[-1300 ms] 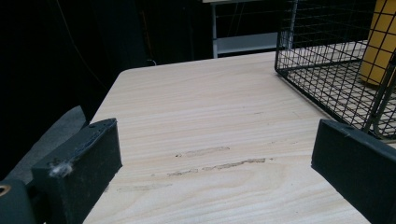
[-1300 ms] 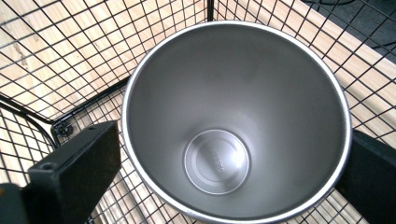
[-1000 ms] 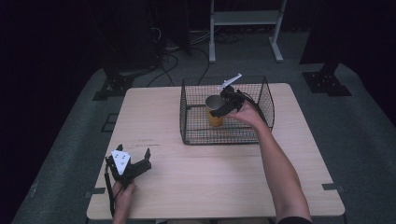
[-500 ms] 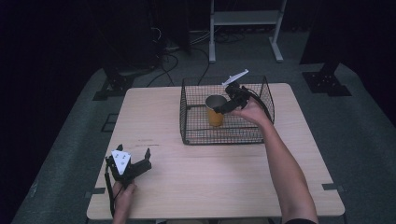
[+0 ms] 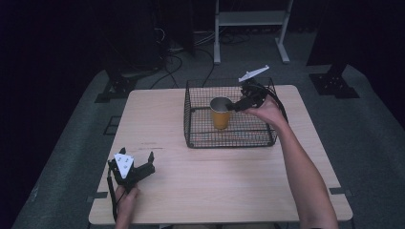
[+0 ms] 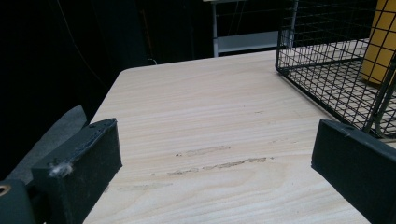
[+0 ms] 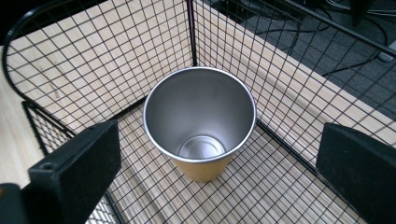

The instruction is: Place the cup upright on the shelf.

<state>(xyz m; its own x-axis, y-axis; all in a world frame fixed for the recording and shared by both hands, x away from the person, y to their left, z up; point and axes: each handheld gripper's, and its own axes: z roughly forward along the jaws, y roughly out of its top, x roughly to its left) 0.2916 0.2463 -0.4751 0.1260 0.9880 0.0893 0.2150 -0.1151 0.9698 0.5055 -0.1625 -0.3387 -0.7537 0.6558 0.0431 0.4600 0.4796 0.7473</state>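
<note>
R gripper jaws wide apart, nothing between them; in the right gripper view they flank the cup from above w/o touching it. Cup stands upright on the floor of the wire basket, steel inside, yellow outside, empty, near the basket's back-left corner in that view. In the high view the cup sits mid-basket, toward the far side, R gripper just beside its rim, held over the basket by the right hand, forearm reaching in from the near right.

L gripper jaws also wide open, holding nothing; bare table between them in the left gripper view, basket corner and cup ahead to the right. It rests on the table near the front-left edge, left hand behind it, well apart from the basket.
</note>
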